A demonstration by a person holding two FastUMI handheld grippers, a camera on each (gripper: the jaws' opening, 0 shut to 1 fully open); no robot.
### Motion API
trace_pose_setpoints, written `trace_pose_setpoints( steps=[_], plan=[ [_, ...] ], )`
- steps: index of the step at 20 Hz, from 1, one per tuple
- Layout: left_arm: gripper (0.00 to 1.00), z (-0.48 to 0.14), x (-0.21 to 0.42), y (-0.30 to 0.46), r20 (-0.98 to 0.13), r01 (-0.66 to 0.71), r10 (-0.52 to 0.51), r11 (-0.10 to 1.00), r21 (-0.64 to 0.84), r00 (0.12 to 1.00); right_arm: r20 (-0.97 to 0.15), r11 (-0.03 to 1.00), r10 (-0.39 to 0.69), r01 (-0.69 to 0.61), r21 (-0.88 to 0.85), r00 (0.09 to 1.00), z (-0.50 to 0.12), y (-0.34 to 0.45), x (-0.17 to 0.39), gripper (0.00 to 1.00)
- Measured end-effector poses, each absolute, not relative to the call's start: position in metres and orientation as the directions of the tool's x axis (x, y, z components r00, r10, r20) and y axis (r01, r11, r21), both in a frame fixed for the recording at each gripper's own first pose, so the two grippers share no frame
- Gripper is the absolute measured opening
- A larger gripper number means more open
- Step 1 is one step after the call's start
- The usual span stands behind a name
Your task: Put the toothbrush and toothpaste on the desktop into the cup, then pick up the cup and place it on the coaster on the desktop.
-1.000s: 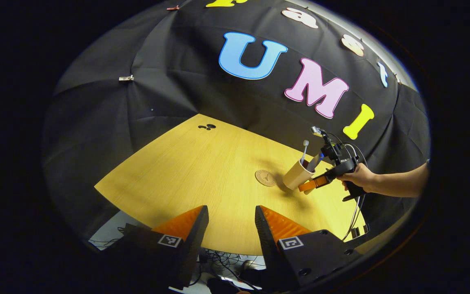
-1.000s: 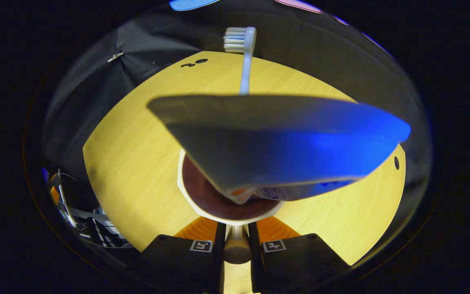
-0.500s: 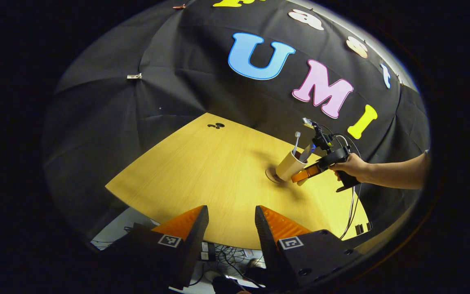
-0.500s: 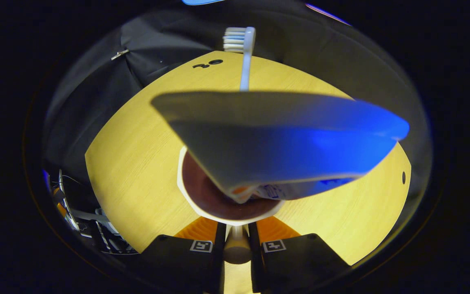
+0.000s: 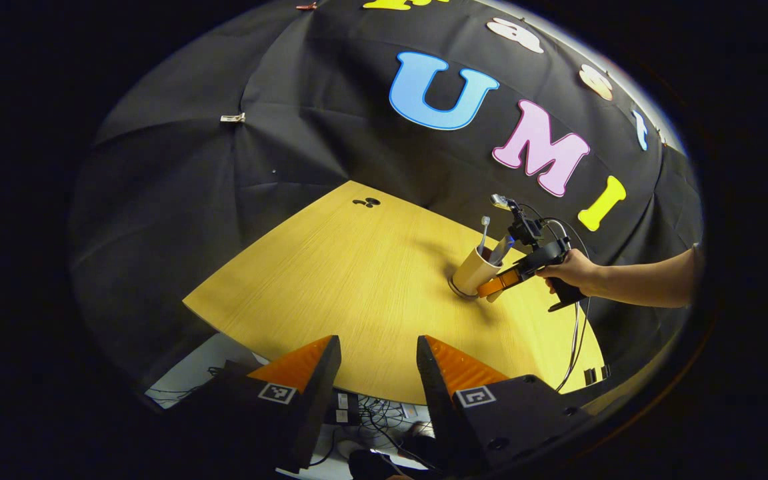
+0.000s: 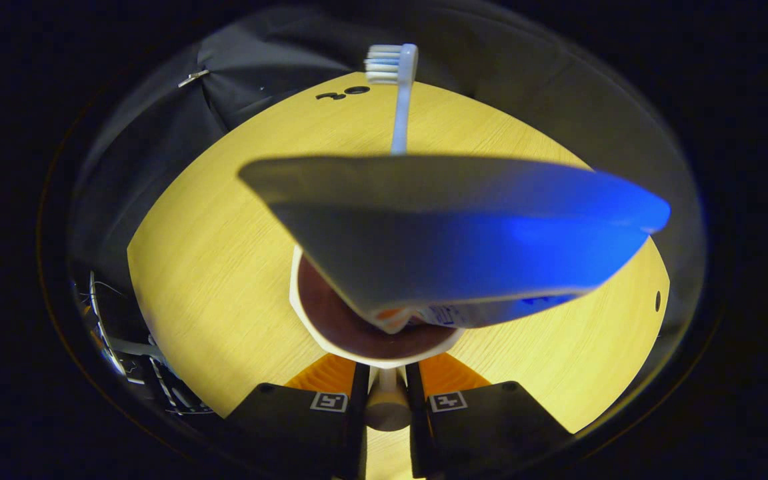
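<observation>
The right hand-held gripper [image 6: 385, 393] is clenched on the handle of the cream-coloured ceramic cup with a dark brown inside [image 6: 331, 320]; in the right gripper view both fingers press the small rounded handle between them. In the left gripper view the same cup [image 5: 476, 272] stands tilted at the far right part of the pale wooden bench [image 5: 357, 280], its base over the thin round brown coaster [image 5: 454, 289], of which just an edge peeks out at the foot of the cup. The white toothbrush with pale bristles [image 6: 397, 100] and the flat grey-and-blue toothpaste tube [image 6: 464, 233] both stand in the cup, the tube leaning toward the camera. The person's hand [image 5: 574, 272] holds this gripper from the right. The left hand-held gripper [image 5: 372, 363] hangs released over the near edge of the bench, its fingers well apart and holding nothing. The step in hand looks to be the setting down, and the task seems nearly finished. To do it well, the cup should be brought upright so its base lies flat and centred on the coaster before the fingers let go; releasing while it leans risks it rocking or the tall tube tipping it. Opening slowly and drawing straight back along the handle would avoid dragging the cup off the coaster.
</observation>
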State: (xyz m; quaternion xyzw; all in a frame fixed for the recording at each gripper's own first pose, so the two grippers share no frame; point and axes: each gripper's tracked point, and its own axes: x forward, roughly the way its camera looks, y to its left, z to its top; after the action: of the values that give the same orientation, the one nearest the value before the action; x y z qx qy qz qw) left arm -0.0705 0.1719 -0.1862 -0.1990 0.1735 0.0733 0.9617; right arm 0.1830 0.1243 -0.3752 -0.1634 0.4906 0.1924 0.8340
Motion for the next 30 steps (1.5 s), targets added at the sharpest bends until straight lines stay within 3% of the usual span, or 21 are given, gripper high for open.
trace_pose_setpoints(
  steps=[2, 3, 6, 7, 9, 15, 17, 18, 22, 30],
  plan=[
    [0.72, -0.187, -0.069, 0.172, -0.364, -0.207, 0.068, 0.911, -0.358, 0.929, -0.881, 0.876, 0.157, -0.474, -0.084, 0.446, -0.375, 0.124, 0.184, 0.24],
    [0.72, -0.187, -0.069, 0.172, -0.365, -0.205, 0.066, 0.912, -0.356, 0.929, -0.882, 0.879, 0.157, -0.470, -0.080, 0.444, -0.376, 0.123, 0.183, 0.29],
    [0.72, -0.187, -0.065, 0.175, -0.364, -0.204, 0.066, 0.912, -0.357, 0.929, -0.882, 0.880, 0.160, -0.468, -0.075, 0.443, -0.377, 0.123, 0.184, 0.29],
    [0.72, -0.187, -0.065, 0.176, -0.365, -0.206, 0.066, 0.911, -0.357, 0.929, -0.882, 0.882, 0.159, -0.465, -0.075, 0.444, -0.376, 0.123, 0.184, 0.34],
    [0.72, -0.185, -0.063, 0.176, -0.361, -0.205, 0.066, 0.909, -0.362, 0.930, -0.875, 0.885, 0.133, -0.453, -0.106, 0.465, -0.374, 0.118, 0.187, 0.31],
    [0.72, -0.175, -0.059, 0.173, -0.340, -0.192, 0.067, 0.917, -0.349, 0.938, -0.852, 0.878, 0.127, -0.458, -0.142, 0.507, -0.363, 0.117, 0.180, 0.48],
    [0.72, -0.171, -0.059, 0.168, -0.334, -0.178, 0.056, 0.922, -0.345, 0.941, -0.831, 0.883, 0.120, -0.440, -0.160, 0.543, -0.352, 0.113, 0.180, 0.63],
    [0.72, -0.168, -0.058, 0.166, -0.329, -0.168, 0.051, 0.926, -0.339, 0.943, -0.816, 0.890, 0.122, -0.427, -0.163, 0.565, -0.343, 0.112, 0.178, 0.70],
    [0.72, -0.154, -0.053, 0.155, -0.308, -0.125, 0.022, 0.940, -0.318, 0.951, -0.741, 0.903, 0.170, -0.404, -0.147, 0.650, -0.306, 0.108, 0.170, 0.75],
    [0.72, -0.128, -0.033, 0.122, -0.268, -0.016, -0.065, 0.957, -0.289, 0.961, -0.496, 0.938, 0.305, -0.347, 0.009, 0.813, -0.200, 0.110, 0.139, 0.76]
  ],
)
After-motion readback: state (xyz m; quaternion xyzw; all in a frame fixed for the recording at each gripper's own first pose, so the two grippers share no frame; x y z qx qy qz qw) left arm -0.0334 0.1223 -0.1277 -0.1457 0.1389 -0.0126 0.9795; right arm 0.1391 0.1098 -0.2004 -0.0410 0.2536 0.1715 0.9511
